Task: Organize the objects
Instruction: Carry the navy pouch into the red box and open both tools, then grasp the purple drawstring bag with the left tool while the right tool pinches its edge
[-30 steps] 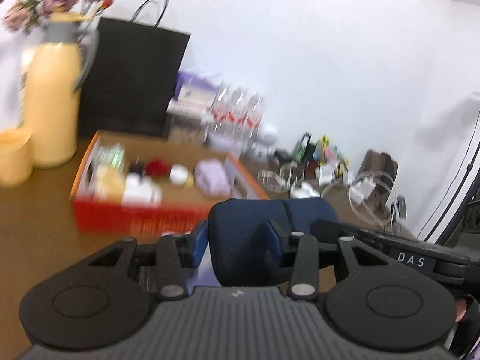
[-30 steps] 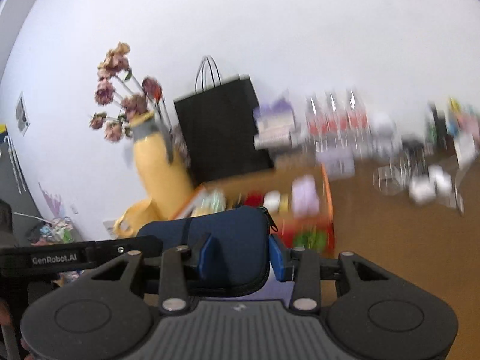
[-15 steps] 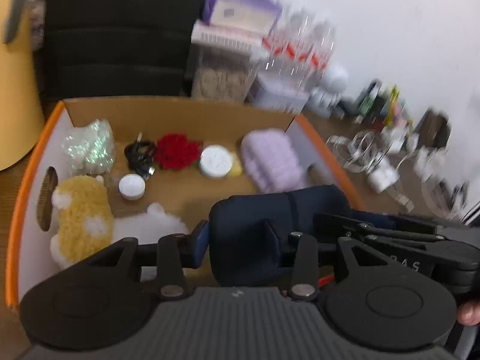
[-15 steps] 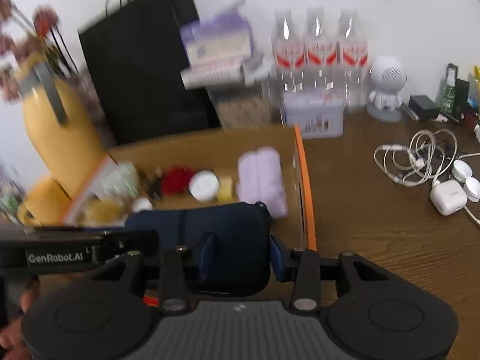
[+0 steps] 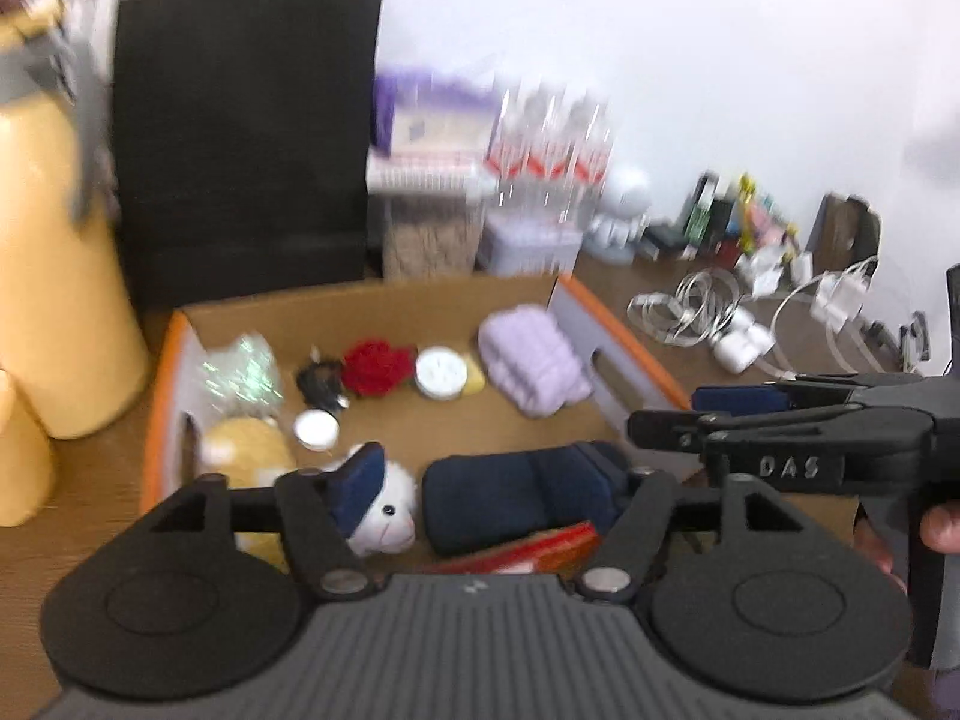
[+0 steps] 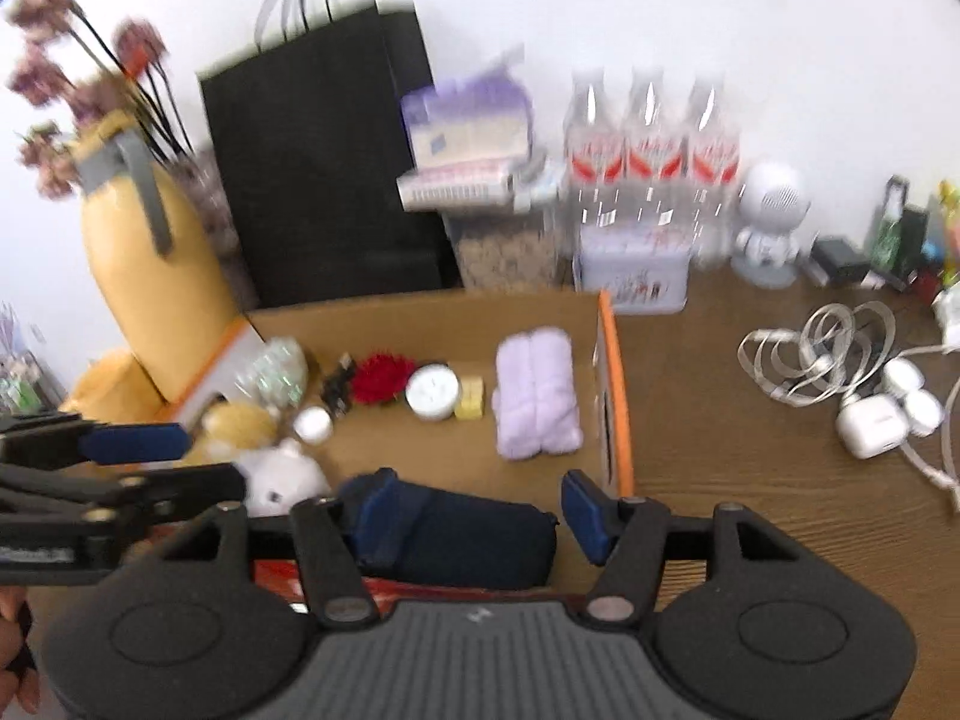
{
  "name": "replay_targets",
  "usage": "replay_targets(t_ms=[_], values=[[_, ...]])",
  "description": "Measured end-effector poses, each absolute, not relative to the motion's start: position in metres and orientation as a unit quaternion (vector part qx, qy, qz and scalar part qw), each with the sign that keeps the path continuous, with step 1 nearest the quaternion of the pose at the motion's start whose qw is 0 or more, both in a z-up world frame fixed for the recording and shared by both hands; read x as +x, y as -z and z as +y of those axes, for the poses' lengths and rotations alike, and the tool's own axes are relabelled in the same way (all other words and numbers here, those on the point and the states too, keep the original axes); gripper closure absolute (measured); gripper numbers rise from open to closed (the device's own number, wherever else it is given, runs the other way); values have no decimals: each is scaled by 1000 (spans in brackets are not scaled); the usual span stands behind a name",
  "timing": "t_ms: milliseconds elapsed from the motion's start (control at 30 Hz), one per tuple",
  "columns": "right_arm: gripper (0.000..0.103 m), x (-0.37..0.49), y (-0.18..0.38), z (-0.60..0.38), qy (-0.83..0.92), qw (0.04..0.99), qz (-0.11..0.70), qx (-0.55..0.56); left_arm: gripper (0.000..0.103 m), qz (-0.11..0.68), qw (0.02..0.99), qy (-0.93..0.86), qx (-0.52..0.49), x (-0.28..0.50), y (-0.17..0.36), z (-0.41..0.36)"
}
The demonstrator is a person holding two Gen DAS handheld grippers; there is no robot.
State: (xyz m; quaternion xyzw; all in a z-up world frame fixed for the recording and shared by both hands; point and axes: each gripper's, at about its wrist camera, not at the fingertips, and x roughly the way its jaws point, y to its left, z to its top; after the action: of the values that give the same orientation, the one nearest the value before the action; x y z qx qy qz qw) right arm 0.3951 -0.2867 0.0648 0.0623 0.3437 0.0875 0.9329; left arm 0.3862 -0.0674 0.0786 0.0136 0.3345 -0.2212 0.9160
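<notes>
A dark blue zip case (image 5: 516,495) lies inside the orange-rimmed cardboard box (image 5: 618,324), near its front wall; it also shows in the right wrist view (image 6: 456,531). My left gripper (image 5: 492,474) is open, its fingers apart on either side of the case. My right gripper (image 6: 480,507) is open too, above the case. Each gripper shows in the other's view, the right one (image 5: 780,432) and the left one (image 6: 120,468).
The box (image 6: 609,372) also holds a lilac towel roll (image 6: 536,399), a red flower (image 6: 381,384), a white round tin (image 6: 432,391), plush toys (image 5: 384,504) and a glittery ball (image 5: 240,372). Behind stand a yellow vase (image 6: 150,288), a black bag (image 6: 324,162) and bottles (image 6: 651,144). Cables and chargers (image 6: 864,384) lie right.
Both grippers were shut on the blue case and carried it over the box. Now both have opened and the case lies in the box.
</notes>
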Motion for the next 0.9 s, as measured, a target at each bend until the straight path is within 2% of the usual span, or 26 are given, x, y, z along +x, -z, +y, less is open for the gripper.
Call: replay_targets(t_ms=[67,167,333,500,700,900], values=[[30,363,-77,-293,-93,944,311,66,16,301,927,225,10,350,-91,-55],[27,306,-81,-301,-106,953,274,69,9,264,938,226,-1,290,-96,-38],[27,217,-58,-303,-123,952,270,72,8,249,944,217,-12,194,-72,-23],[27,154,-44,-307,-106,951,285,52,8,251,947,199,-2,134,-56,-23],[23,117,-46,-305,-122,950,286,37,8,237,952,192,1,114,-60,-25],[22,127,-15,-279,-146,937,314,43,12,245,947,206,-2,131,-47,-37]])
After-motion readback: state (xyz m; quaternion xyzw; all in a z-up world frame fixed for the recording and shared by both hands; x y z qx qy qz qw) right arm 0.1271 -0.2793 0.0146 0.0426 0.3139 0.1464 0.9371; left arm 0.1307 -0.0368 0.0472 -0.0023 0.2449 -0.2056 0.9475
